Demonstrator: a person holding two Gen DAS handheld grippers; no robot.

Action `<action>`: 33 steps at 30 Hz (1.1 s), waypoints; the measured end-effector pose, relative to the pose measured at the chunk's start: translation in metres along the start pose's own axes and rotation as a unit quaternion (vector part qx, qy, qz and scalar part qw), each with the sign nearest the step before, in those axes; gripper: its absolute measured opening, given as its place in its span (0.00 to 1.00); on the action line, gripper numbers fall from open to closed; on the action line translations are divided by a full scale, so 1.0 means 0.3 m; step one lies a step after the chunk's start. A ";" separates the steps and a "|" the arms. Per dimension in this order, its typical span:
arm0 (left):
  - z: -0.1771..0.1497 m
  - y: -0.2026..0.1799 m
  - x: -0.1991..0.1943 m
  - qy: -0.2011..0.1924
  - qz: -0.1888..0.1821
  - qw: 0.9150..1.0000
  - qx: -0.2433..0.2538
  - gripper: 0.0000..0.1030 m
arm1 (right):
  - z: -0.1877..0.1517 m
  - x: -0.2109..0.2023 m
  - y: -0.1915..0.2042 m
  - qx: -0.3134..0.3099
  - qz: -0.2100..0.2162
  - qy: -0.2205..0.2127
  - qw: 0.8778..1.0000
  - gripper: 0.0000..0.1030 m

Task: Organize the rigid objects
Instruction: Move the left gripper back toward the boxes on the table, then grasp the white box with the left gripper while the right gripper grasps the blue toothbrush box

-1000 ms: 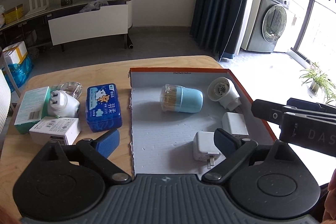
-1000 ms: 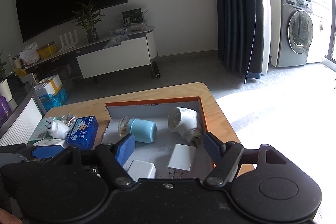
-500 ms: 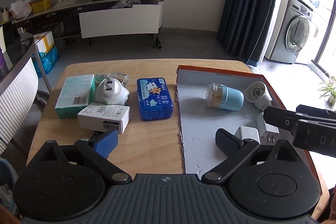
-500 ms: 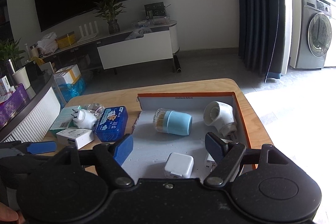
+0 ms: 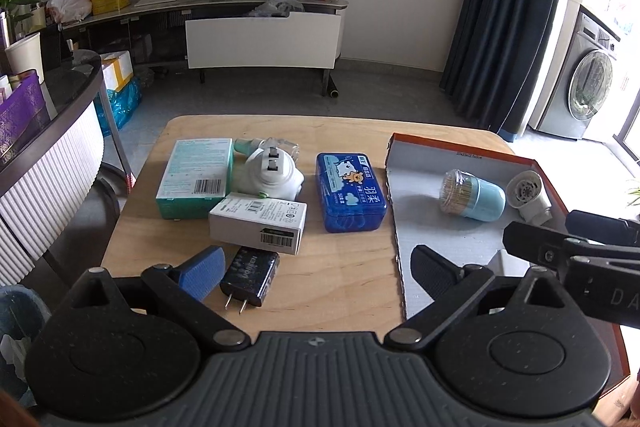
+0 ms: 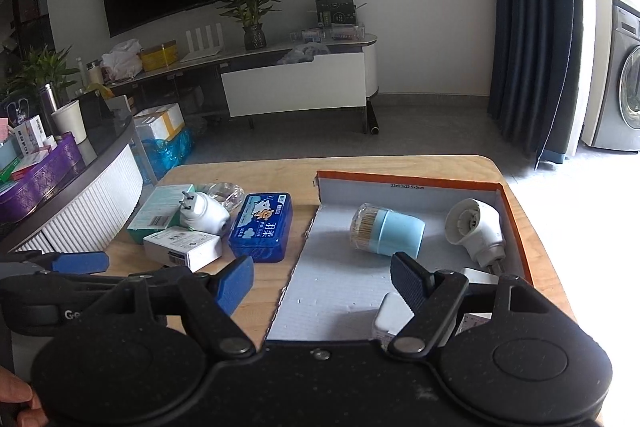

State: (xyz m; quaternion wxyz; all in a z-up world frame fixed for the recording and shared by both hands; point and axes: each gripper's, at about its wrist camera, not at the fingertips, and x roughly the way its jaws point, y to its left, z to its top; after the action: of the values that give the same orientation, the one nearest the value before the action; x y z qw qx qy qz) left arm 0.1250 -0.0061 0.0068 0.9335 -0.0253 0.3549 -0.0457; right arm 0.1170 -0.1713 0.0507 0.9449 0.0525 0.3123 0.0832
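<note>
My left gripper (image 5: 316,271) is open above the wooden table, between the loose items and the tray. A black charger (image 5: 250,275) lies flat close beside its blue left finger, not gripped. Behind it sit a white box (image 5: 258,225), a green box (image 5: 196,177), a white plug device (image 5: 274,179) and a blue tin (image 5: 350,197). My right gripper (image 6: 322,281) is open and empty over the left side of the orange-rimmed tray (image 6: 340,279). The tray holds a blue toothpick jar (image 6: 386,233) on its side, a white round adapter (image 6: 476,227) and a white charger (image 6: 390,319).
A second white charger (image 6: 476,277) is partly hidden behind my right finger. A clear plastic item (image 6: 226,193) lies behind the plug device. The table's far edge (image 5: 320,119) drops to the floor; a white ribbed counter (image 5: 52,179) stands to the left.
Both views have swung left, away from the tray. The loose items left of the tray now fill the left wrist view, and the black charger has come into sight. Both grippers stay open.
</note>
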 end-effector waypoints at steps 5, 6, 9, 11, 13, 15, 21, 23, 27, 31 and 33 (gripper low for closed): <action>0.001 0.028 -0.001 -0.001 0.004 1.000 -0.007 0.99 | 0.003 0.012 0.032 -0.011 0.006 0.003 1.000 0.87; 0.001 0.032 -0.002 -0.001 0.005 1.000 -0.008 0.99 | 0.003 0.015 0.039 -0.014 0.008 0.004 1.000 0.87; 0.000 0.049 0.000 -0.001 0.007 1.000 -0.010 0.99 | 0.005 0.023 0.054 -0.019 0.011 0.006 1.000 0.87; -0.002 0.061 0.003 0.000 0.009 1.000 -0.014 0.99 | 0.006 0.028 0.064 -0.021 0.013 0.007 1.000 0.87; -0.004 0.075 0.006 0.001 0.011 1.000 -0.018 0.99 | 0.006 0.033 0.074 -0.024 0.015 0.008 1.000 0.87; -0.007 0.089 0.010 0.003 0.013 1.000 -0.021 0.99 | 0.006 0.039 0.082 -0.026 0.017 0.009 0.999 0.87; -0.016 0.122 0.032 0.010 0.017 0.999 -0.028 1.00 | -0.001 0.059 0.100 -0.030 0.022 0.015 0.999 0.87; -0.016 0.129 0.044 0.012 0.019 0.999 -0.027 1.00 | -0.006 0.065 0.102 -0.032 0.023 0.017 0.999 0.87; -0.010 0.139 0.084 0.015 0.021 0.999 -0.024 1.00 | -0.010 0.078 0.100 -0.030 0.022 0.021 0.999 0.87; 0.004 0.150 0.140 0.022 0.018 0.999 -0.021 1.00 | -0.018 0.089 0.092 -0.026 0.021 0.025 0.999 0.87; 0.013 0.154 0.170 0.029 0.015 0.999 -0.019 1.00 | -0.021 0.097 0.086 -0.024 0.021 0.027 0.999 0.87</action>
State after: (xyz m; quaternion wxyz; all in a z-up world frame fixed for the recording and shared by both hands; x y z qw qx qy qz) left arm 0.1686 0.0347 -0.0277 0.9226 -0.0365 0.3832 -0.0252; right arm 0.1331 -0.1401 0.0327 0.9351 0.0345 0.3346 0.1118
